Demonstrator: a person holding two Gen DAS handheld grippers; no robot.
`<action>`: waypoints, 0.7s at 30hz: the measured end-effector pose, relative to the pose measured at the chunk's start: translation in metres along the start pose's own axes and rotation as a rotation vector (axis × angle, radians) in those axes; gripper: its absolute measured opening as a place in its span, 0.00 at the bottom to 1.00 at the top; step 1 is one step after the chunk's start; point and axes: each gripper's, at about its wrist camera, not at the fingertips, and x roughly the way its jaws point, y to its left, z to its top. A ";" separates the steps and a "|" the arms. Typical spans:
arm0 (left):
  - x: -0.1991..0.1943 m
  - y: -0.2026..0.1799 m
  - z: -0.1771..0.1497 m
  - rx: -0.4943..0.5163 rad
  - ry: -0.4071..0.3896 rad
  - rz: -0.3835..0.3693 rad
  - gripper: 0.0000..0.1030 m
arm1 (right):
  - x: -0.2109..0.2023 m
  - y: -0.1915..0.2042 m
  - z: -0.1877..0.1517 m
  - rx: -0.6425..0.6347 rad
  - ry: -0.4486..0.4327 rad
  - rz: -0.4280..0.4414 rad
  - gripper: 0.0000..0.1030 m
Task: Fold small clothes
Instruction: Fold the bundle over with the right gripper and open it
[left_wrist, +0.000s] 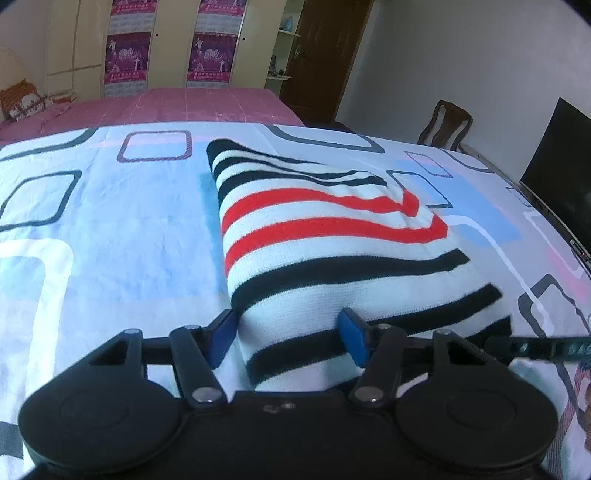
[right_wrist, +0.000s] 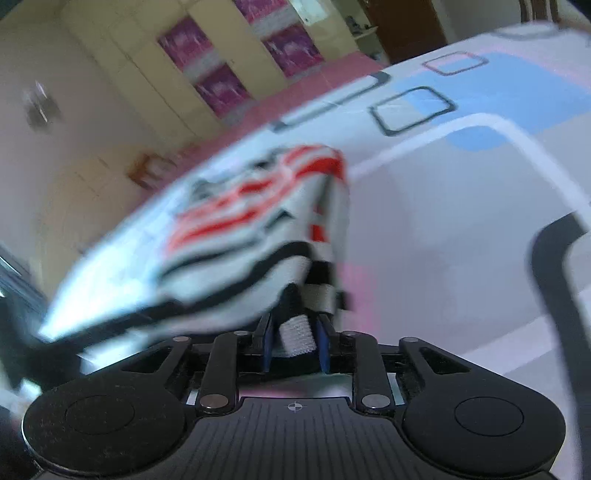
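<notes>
Folded white knit garment with black and red stripes (left_wrist: 325, 236), lying on a pale blue bedsheet printed with dark rounded squares (left_wrist: 110, 236), near edge reaching between the blue pads of the left gripper (left_wrist: 291, 338). Left claw spread wide around that near edge, left pad beside the fold's side and right pad resting against the cloth, not visibly squeezing it. Right gripper (right_wrist: 293, 339) clenched narrowly on a bunched strip of the same striped garment (right_wrist: 258, 225), white ribbed cloth pinched between its blue pads and the rest lifted and trailing away to the left.

From the left wrist only: the garment's flat, tidy top layer, a pink checked bedspread (left_wrist: 192, 103) beyond the sheet, cream wardrobe doors with purple posters (left_wrist: 166, 48), a brown wooden door (left_wrist: 321, 55), a dark wooden chair (left_wrist: 447, 123) and a black screen (left_wrist: 557, 155) at the right edge.

From the right wrist only: the pinch itself, seen close, and the garment's layered side edge, heavily blurred. Same wardrobe (right_wrist: 177, 66) tilted in the background.
</notes>
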 end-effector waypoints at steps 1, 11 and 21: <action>0.000 -0.001 0.000 0.002 0.002 0.003 0.59 | 0.000 -0.003 -0.001 0.016 0.005 0.005 0.23; -0.011 -0.006 0.010 0.027 0.001 0.035 0.56 | -0.030 0.032 0.027 -0.126 -0.114 -0.047 0.28; -0.013 -0.012 0.050 0.060 -0.029 0.088 0.56 | -0.001 0.069 0.069 -0.293 -0.148 -0.104 0.42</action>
